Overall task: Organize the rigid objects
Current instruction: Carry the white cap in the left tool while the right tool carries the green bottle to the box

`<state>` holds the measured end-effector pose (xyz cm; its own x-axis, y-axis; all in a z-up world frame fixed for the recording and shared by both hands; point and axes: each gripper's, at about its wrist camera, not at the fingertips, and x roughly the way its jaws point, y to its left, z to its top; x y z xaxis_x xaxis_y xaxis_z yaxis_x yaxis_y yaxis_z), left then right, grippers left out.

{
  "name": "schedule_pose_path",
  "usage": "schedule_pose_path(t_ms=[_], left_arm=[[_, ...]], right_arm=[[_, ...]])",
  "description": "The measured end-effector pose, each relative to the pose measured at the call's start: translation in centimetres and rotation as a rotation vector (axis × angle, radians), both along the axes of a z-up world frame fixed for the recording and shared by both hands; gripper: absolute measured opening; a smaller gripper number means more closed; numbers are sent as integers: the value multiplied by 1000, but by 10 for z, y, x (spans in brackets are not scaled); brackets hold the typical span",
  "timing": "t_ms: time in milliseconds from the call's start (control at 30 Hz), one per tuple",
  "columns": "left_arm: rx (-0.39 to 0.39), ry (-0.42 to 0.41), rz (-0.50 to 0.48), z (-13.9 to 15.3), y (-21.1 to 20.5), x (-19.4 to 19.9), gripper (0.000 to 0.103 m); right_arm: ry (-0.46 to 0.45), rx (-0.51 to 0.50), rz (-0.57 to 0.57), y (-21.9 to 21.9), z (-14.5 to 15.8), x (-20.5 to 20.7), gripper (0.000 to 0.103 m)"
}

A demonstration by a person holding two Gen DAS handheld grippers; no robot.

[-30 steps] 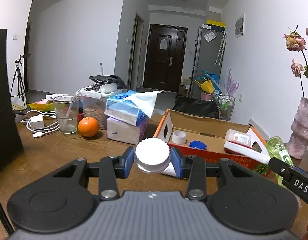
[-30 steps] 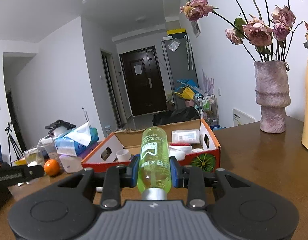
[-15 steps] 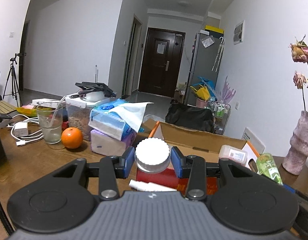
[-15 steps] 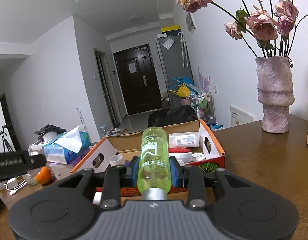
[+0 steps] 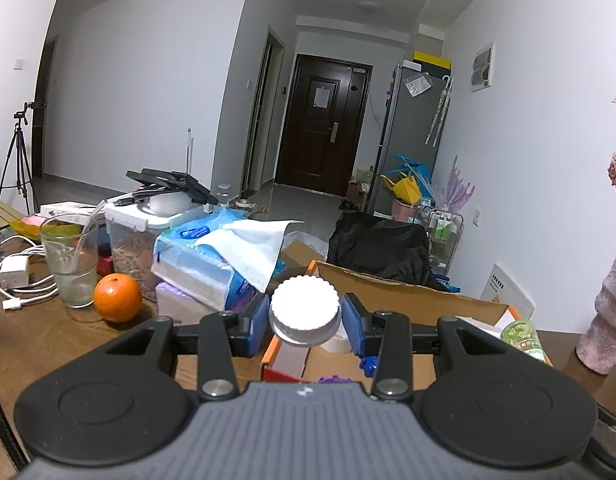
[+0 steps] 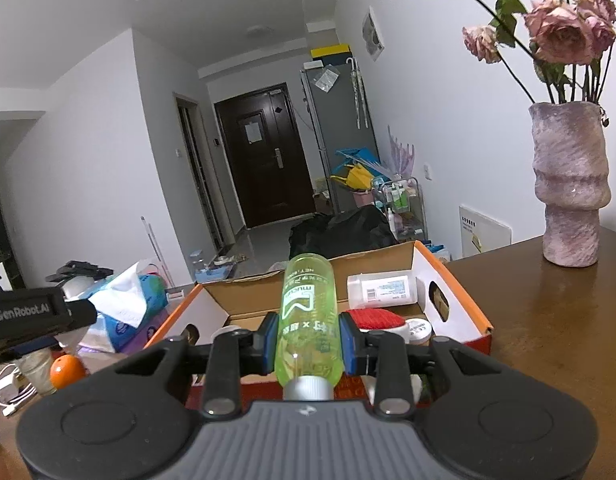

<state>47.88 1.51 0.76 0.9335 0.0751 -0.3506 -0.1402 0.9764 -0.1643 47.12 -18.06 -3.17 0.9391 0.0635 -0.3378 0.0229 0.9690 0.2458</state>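
Observation:
My left gripper [image 5: 305, 322] is shut on a white ribbed-cap jar [image 5: 305, 310], held just above the near left corner of an orange cardboard box [image 5: 407, 292]. My right gripper [image 6: 308, 342] is shut on a green transparent bottle [image 6: 308, 320], silver cap toward me, over the near edge of the same box [image 6: 451, 280]. Inside the box lie a white labelled bottle [image 6: 381, 289], a red-topped item [image 6: 371, 318], a small white jar [image 6: 419, 330] and a blue piece [image 5: 367, 364]. The green bottle [image 5: 521, 336] shows at the right of the left wrist view.
Left of the box sit stacked tissue packs [image 5: 212, 268], an orange [image 5: 118, 298], a glass with a straw [image 5: 70, 264], a lidded food container [image 5: 148, 232] and white charger cables [image 5: 16, 276]. A pink vase of dried roses [image 6: 569, 188] stands on the wooden table at right.
Both grippers have moved forward toward the box with their loads still held. The box now lies directly under the fingers in both views, and the orange and glass have drifted left.

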Motion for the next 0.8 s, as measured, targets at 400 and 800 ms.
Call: schedule_pose_path(t_ms=[400, 800], left_arm=[[22, 9, -27, -6, -11, 47, 41], [70, 41, -52, -15, -28, 84, 41]], right_arm=[[17, -16, -45, 5, -3, 36, 30], [51, 0, -89, 8, -4, 72, 30]])
